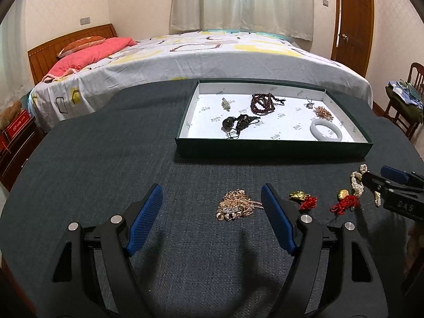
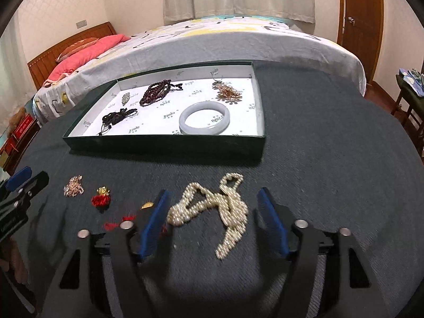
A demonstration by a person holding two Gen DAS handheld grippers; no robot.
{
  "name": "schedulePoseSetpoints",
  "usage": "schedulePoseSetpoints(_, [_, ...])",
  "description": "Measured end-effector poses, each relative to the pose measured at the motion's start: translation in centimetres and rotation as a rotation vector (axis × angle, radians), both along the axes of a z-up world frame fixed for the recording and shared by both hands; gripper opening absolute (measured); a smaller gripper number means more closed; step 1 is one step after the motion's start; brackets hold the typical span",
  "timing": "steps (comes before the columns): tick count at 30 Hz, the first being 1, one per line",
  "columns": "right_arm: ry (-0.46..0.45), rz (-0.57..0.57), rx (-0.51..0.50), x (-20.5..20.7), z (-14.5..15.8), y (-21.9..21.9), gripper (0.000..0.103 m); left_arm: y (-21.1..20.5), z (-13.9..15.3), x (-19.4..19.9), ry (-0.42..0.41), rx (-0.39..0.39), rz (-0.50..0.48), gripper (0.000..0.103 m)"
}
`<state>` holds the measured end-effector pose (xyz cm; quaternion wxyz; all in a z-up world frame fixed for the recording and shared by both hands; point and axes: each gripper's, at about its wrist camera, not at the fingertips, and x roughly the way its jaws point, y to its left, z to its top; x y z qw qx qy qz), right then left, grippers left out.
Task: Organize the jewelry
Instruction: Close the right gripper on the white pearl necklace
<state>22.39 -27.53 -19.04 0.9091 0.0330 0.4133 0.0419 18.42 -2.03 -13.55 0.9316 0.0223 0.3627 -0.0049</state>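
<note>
Closest to us, our left gripper (image 1: 212, 220) has its blue pads spread wide over the dark cloth table (image 1: 92, 159), and the tangled pile of gold chains (image 1: 236, 206) sits between them, right up against the right-hand pad but not squeezed by anything. Our right gripper (image 2: 212, 220) is also gaping wide, with the pearl necklace (image 2: 212, 206) lying loose on the cloth between its pads; the left end of the pearls is just beside the left pad and the right pad is clear of them, so nothing is actually gripped. Between the two grippers we've got a couple of small gold charms with red tassels: the left tassel charm (image 1: 303, 198) just right of the gold chains, and the right tassel charm (image 1: 344, 201) near the pearls, half hidden behind the left finger in the right wrist view. A bit farther back sits the dark green tray (image 2: 164, 145) with its white printed lining, and that's where the sorted stuff is: the pale jade bangle (image 2: 204, 118) at the near right, a black cord pendant (image 2: 116, 115) at the near left, the dark red bead bracelet (image 2: 156, 92) toward the far middle, a small silvery brooch (image 2: 126, 97) left of that, and a coppery chain cluster (image 2: 229, 92) at the far right. Past the table there's the bed (image 1: 212, 50) with a pink pillow (image 1: 87, 53), pale curtains (image 1: 238, 0) and a wooden door (image 1: 353, 18).
</note>
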Motion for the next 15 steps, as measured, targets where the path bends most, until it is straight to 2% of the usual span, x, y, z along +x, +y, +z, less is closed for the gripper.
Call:
schedulePoseSetpoints(5, [0.049, -0.008, -0.027, 0.8, -1.2, 0.2, 0.069, 0.3, -0.5, 0.4, 0.016, 0.003, 0.010, 0.075])
schedulePoseSetpoints(10, [0.045, 0.007, -0.038, 0.4, -1.3, -0.1, 0.070, 0.5, -0.9, 0.5, 0.029, 0.001, 0.017, 0.075])
schedulePoseSetpoints(15, [0.042, 0.009, -0.053, -0.1, -1.2, -0.6, 0.054, 0.2, -1.0, 0.5, 0.033, 0.004, 0.011, 0.075])
